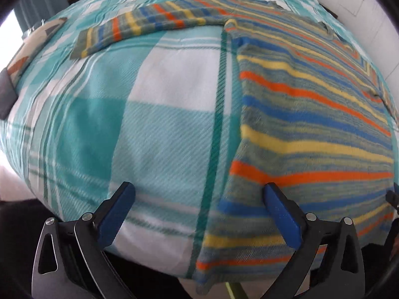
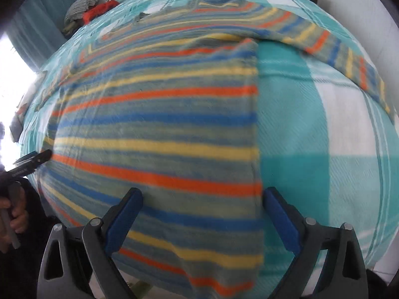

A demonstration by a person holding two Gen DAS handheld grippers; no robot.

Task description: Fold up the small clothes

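A small striped jumper (image 1: 311, 124) in grey-green with orange, yellow and blue bands lies flat on a teal and white checked blanket (image 1: 154, 114). Its one sleeve (image 1: 139, 28) stretches out to the left in the left wrist view; the other sleeve (image 2: 344, 57) runs off to the right in the right wrist view. My left gripper (image 1: 199, 189) hangs open above the jumper's lower left edge, nothing between its blue pads. My right gripper (image 2: 203, 194) is open over the jumper's body (image 2: 162, 129) near its right edge (image 2: 256, 124), holding nothing. The left gripper's tip (image 2: 35, 159) shows at the left of the right wrist view.
A pile of other clothes, one red (image 2: 97, 12), lies at the far end of the bed. A patterned cushion (image 1: 32, 47) sits at the left edge. A white wall (image 2: 361, 2) borders the bed on the right. A hand (image 2: 15, 214) grips the left tool's handle.
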